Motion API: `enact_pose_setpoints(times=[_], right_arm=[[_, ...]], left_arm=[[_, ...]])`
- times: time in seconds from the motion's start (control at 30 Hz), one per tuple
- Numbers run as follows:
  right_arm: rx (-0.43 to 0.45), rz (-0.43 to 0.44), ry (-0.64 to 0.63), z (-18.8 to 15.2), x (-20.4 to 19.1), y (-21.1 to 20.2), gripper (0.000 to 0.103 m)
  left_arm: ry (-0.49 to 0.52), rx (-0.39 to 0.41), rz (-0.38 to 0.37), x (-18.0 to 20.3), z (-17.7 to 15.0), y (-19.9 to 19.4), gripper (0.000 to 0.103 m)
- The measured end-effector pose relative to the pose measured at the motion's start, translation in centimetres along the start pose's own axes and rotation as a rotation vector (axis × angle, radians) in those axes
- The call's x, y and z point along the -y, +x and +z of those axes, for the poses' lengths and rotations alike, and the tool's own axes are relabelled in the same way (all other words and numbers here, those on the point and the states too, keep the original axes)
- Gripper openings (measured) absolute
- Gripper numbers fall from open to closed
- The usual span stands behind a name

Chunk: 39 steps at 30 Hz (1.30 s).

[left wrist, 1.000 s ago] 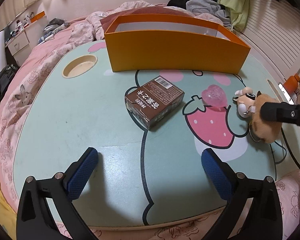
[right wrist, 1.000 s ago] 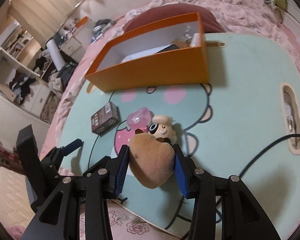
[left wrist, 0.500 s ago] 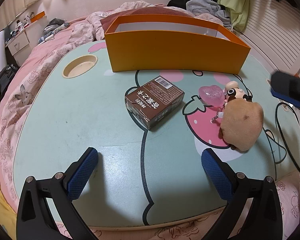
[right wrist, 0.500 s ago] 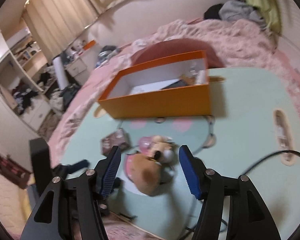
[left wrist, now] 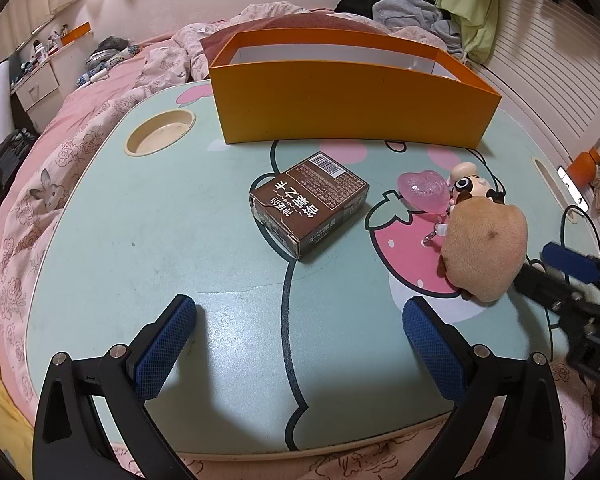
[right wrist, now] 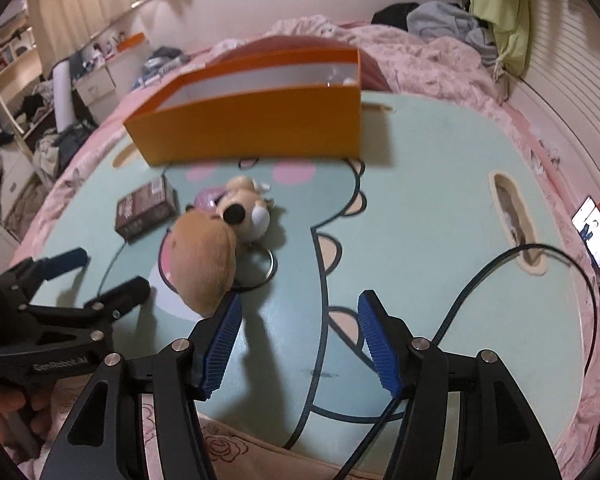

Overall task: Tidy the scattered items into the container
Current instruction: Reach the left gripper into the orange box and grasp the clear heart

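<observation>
We observe the left gripper poised above the near part of the mint-green table, its jaws spread wide with nothing between them. The right gripper also stands parted and empty; its left pad sits just beside the brown plush toy, not pressing it. We locate the plush lying on the table, touching a small figurine and close to a pink heart. A brown carton lies nearer the table's middle. The orange container stands behind these items.
</observation>
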State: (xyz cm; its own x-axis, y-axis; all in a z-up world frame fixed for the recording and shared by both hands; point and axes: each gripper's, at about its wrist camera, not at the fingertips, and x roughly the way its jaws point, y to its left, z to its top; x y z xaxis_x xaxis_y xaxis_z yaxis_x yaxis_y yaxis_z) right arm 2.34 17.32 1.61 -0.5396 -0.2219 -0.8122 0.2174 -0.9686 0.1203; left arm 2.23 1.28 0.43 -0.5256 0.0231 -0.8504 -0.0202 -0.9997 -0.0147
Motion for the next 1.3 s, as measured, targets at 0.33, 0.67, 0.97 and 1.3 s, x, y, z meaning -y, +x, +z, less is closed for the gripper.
enact_pose_setpoints(times=[0.33, 0.67, 0.97, 1.3], right_arm=[[-0.012, -0.04, -0.051, -0.2, -1.0, 0.5, 0.074], [0.003, 0.014, -0.021, -0.3, -0.4, 0.3, 0.078], [0.014, 0.045, 0.004, -0.4, 0.0, 0.0, 0.079], [0.023, 0.06, 0.022, -0.3, 0.5, -0.1, 0.081]], left_arm=[[-0.024, -0.018, -0.129, -1.7, 1.1, -0.9, 0.103], [0.052, -0.013, -0.236, -2.0, 16.3, -4.8, 0.081], [-0.011, -0.313, -0.04, -0.2, 21.4, 7.3, 0.035], [0.022, -0.351, 0.158, 0.1, 22.3, 11.3, 0.038]])
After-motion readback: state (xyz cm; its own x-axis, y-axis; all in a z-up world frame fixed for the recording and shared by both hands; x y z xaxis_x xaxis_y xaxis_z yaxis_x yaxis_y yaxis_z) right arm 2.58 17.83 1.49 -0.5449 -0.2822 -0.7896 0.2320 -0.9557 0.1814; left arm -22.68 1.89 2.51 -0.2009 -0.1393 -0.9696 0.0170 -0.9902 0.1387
